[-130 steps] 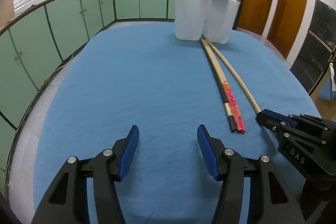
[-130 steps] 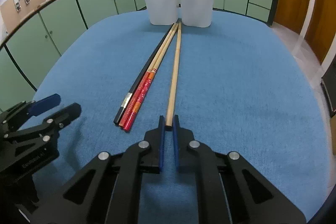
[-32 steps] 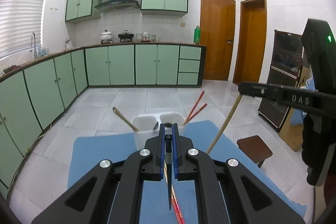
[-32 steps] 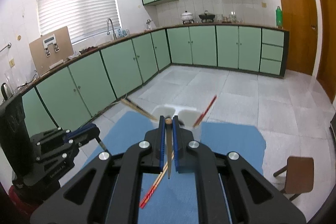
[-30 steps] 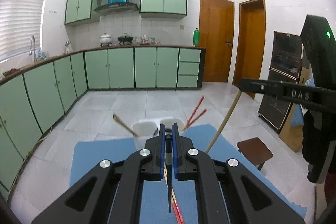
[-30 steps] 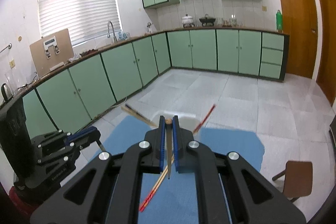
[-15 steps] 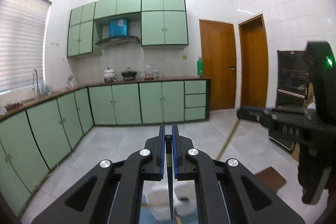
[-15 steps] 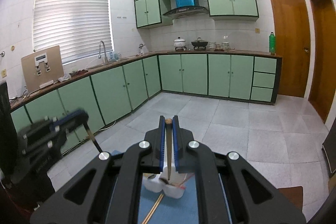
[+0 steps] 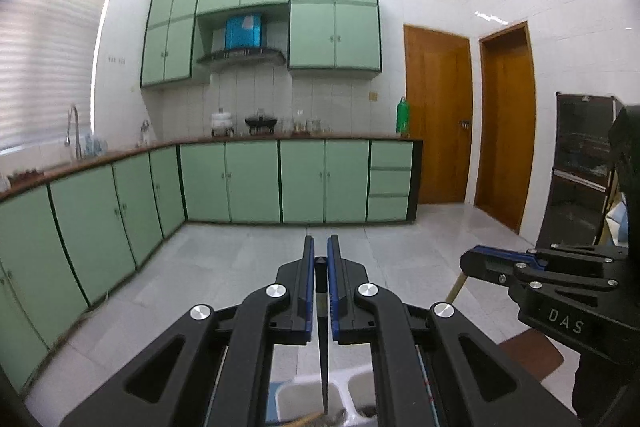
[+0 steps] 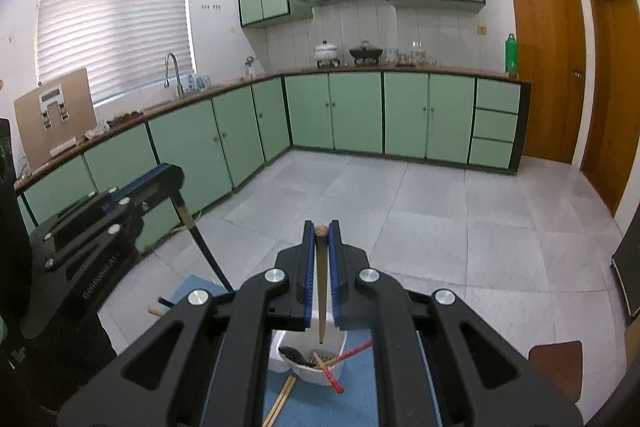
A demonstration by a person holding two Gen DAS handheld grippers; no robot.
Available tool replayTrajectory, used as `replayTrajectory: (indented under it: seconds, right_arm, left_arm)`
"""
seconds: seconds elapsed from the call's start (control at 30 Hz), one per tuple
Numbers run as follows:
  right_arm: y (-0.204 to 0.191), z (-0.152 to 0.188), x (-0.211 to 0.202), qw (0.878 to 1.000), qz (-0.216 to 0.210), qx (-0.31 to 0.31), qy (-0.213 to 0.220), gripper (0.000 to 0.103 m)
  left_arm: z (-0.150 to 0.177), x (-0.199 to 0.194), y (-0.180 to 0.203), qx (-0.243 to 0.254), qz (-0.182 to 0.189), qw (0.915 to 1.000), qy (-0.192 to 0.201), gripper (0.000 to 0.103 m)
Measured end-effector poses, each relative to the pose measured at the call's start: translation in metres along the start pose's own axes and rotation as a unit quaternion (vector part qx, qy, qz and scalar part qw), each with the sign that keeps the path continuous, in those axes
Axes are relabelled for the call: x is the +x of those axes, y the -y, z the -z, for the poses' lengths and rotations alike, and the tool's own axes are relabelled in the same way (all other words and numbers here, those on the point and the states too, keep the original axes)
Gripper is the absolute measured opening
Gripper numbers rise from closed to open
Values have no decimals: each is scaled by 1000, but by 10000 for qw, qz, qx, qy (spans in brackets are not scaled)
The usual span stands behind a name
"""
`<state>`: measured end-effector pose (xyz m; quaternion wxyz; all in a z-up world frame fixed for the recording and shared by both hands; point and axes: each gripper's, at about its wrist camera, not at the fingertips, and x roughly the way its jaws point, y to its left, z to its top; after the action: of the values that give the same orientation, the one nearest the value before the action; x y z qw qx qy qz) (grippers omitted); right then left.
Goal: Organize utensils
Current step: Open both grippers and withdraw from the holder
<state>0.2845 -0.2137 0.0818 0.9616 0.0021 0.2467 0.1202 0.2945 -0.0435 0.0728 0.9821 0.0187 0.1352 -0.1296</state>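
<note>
My left gripper [image 9: 319, 255] is shut on a black chopstick [image 9: 322, 347] that hangs down over the white cups [image 9: 298, 401]. My right gripper [image 10: 320, 233] is shut on a light wooden chopstick [image 10: 321, 295] that hangs tip down above the right white cup [image 10: 310, 359], which holds red chopsticks [image 10: 348, 353] and a dark spoon. Both grippers are held high above the blue mat [image 10: 356, 407]. In the right wrist view the left gripper [image 10: 160, 181] is at the left with the black chopstick [image 10: 204, 251]. In the left wrist view the right gripper [image 9: 476, 261] is at the right.
Wooden chopsticks [image 10: 280, 401] lie on the mat in front of the cups. A brown stool [image 10: 556, 367] stands on the floor to the right. Green cabinets [image 10: 360, 115] line the far walls and wooden doors [image 9: 472, 123] are at the right.
Both grippers have risen and tilted up since a second ago, each with its chopstick. The cups now sit at the bottom edge of both views, under the chopstick tips.
</note>
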Motion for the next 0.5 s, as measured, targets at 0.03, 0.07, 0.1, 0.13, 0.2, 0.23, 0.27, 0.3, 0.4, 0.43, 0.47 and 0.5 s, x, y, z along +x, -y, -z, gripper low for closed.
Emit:
replayTrajectory:
  seconds: [0.03, 0.07, 0.1, 0.13, 0.2, 0.23, 0.27, 0.3, 0.4, 0.43, 0.47, 0.5]
  right_arm:
    - [-2, 4, 5, 10000, 10, -32, -63, 6]
    - [-6, 7, 9, 9999, 15, -52, -112, 6]
    - [-8, 10, 13, 9998, 13, -76, -195, 6]
    - [-9, 14, 17, 9996, 17, -89, -276, 7]
    - [-10, 18, 20, 9994, 24, -94, -325, 10]
    - [-8, 20, 19, 9994, 7, -81, -337, 12]
    - [-9, 22, 17, 9995, 6, -64, -316, 17]
    - [-7, 23, 12, 9996, 31, -33, -262, 23]
    - [0, 27, -3, 9998, 138, 60, -139, 32]
    - [2, 28, -10, 9998, 147, 92, -89, 33]
    - [5, 30, -18, 9998, 167, 119, -38, 34]
    - [7, 33, -25, 9997, 208, 120, 9, 38]
  left_arm:
    - [4, 6, -1, -3, -7, 10000, -93, 6]
    - [8, 11, -3, -18, 1, 9999, -169, 6]
    - [14, 14, -3, -50, 32, 9996, -270, 6]
    - [17, 17, -5, -77, 41, 9993, -352, 6]
    - [26, 21, -7, -159, 80, 9985, -514, 6]
    - [30, 20, -9, -209, 74, 9981, -577, 6]
    - [31, 20, -10, -237, 84, 9978, -608, 6]
    - [31, 18, -12, -260, 109, 9976, -636, 7]
    - [30, 6, -16, -271, 105, 9977, -618, 19]
    - [30, 0, -18, -291, 97, 9977, -603, 22]
    - [30, -9, -19, -320, 83, 9978, -575, 24]
    - [30, -13, -21, -336, 87, 9978, -568, 26]
